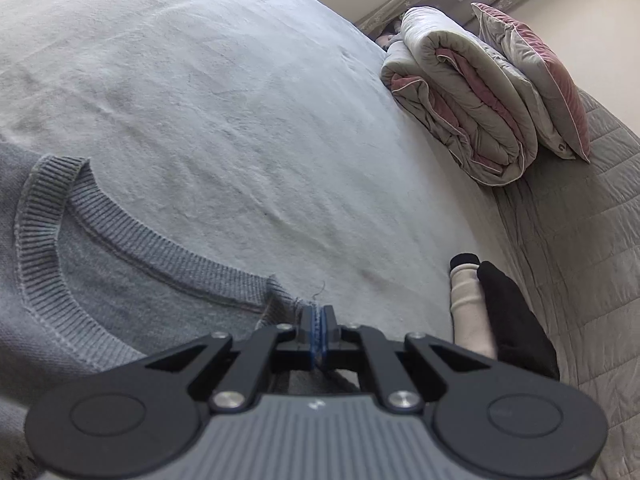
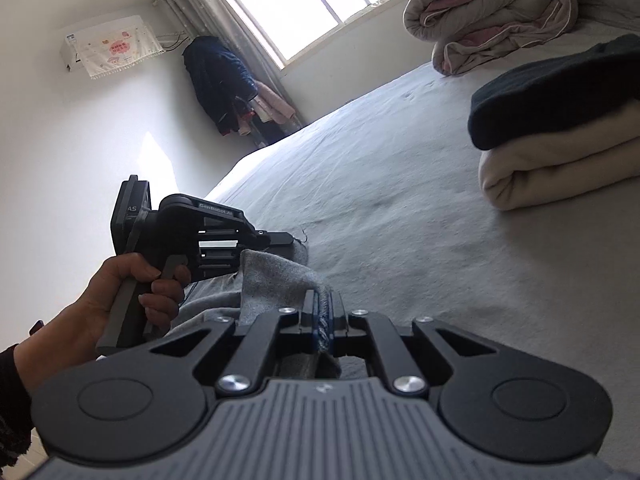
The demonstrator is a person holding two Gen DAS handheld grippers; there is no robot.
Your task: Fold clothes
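The left claw (image 1: pixel 319 322) is pressing its blue ribbed pads fully together on a frayed edge of the grey sweater (image 1: pixel 100 264), low in the middle of the left wrist view, with loose threads poking out above the pads. From there the sweater is spreading toward the lower left of that view, a soft fine knit with a thick ribbed neckband curving in a loop, lying flat on the bed (image 1: pixel 240 100). In the right wrist view, the right claw (image 2: pixel 322 312) is likewise sitting closed, nipping a raised fold of the same grey knit low in the centre, the cloth bunching up into a peak just to its left. A hand (image 2: pixel 120 296) at the lower left is gripping the dark handle of the left claw, whose matte black linkage is reaching toward the cloth's ragged corner. The bed's pale sheet is showing a faintly fuzzy, lightly creased surface. At the right of the right wrist view a folded stack (image 2: pixel 560 136) is resting on the sheet, a dark garment over a thick cream one with rounded folds. A puffy rolled quilt (image 2: pixel 492 12), grey outside and pink within, is lying in the upper right, and a bright window (image 2: pixel 304 0) is standing at the top.
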